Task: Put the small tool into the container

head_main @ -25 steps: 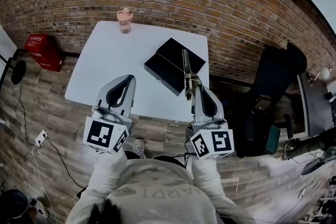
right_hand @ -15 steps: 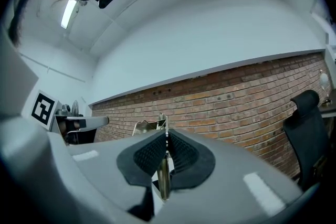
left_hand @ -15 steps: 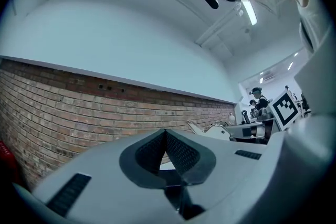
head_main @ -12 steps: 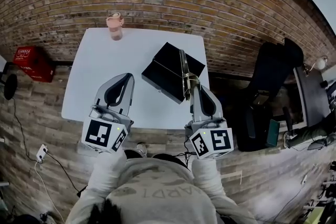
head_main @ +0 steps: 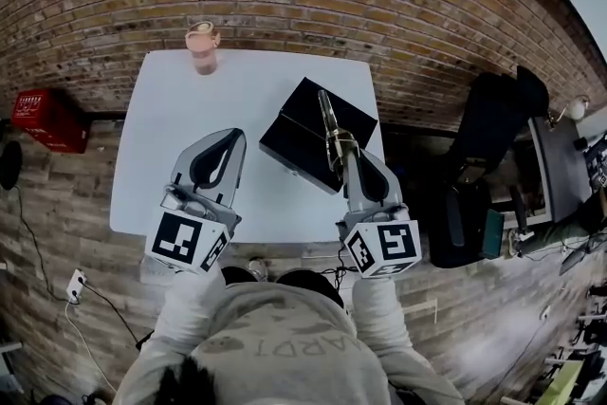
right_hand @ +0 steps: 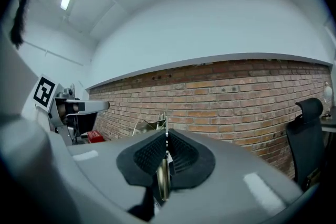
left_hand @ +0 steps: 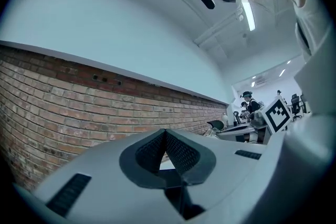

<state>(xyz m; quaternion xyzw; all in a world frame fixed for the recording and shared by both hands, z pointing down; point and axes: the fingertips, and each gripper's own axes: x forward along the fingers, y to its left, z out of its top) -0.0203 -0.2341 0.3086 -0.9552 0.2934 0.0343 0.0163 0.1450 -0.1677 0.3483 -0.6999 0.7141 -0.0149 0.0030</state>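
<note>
An open black container (head_main: 296, 145) lies on the right half of the white table (head_main: 156, 138). My right gripper (head_main: 343, 152) is shut on the small tool (head_main: 329, 120), a thin metal piece sticking out past the jaws and hanging over the container. In the right gripper view the tool (right_hand: 161, 178) stands clamped between the black pads, with my right gripper (right_hand: 166, 135) aimed at the brick wall. Over the table's front left part, my left gripper (head_main: 230, 138) is shut and holds nothing. Its pads meet in the left gripper view (left_hand: 165, 135).
A pink cup (head_main: 202, 47) stands at the table's far edge by the brick wall. A black office chair (head_main: 495, 123) is right of the table. A red crate (head_main: 47, 119) sits on the wooden floor at left, and a wall socket with cables (head_main: 74, 285) lies at lower left.
The head camera has shifted, so the table sits lower and more central. My right gripper with the tool has edged slightly left over the container. The left gripper has barely moved.
</note>
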